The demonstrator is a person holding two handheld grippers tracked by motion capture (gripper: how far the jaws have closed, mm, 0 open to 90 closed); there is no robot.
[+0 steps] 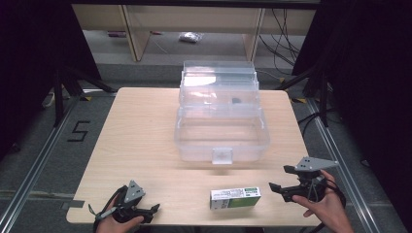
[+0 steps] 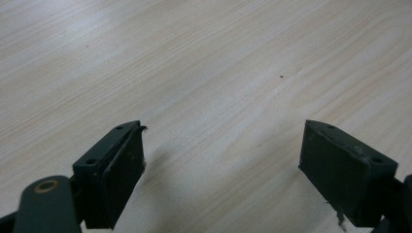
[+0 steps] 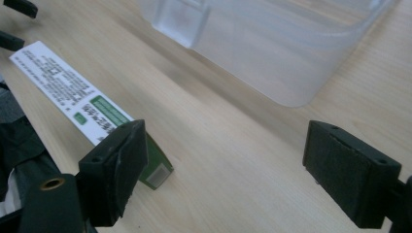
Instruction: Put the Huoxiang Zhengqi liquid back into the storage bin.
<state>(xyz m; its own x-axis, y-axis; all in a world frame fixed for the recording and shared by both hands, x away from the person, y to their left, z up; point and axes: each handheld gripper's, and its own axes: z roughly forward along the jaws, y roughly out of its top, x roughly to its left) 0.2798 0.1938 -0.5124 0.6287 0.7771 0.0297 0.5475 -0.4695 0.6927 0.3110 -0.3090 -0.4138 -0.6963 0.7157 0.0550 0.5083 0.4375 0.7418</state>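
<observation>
High view: the right gripper (image 1: 281, 190), wide open and empty, faces the small box (image 1: 235, 198) lying flat near the surface's (image 1: 141, 136) front edge, ready to be picked; the clear bin (image 1: 222, 145) stands open behind.

Left gripper view: left gripper (image 2: 221, 155) is open, empty over bare wood.

Right gripper view: nothing blocks the box (image 3: 68, 92).

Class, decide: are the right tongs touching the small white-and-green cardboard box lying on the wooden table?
Apart. The high view shows bare table between the right tongs and the white-and-green cardboard box; the jaws stand open and empty.
</observation>
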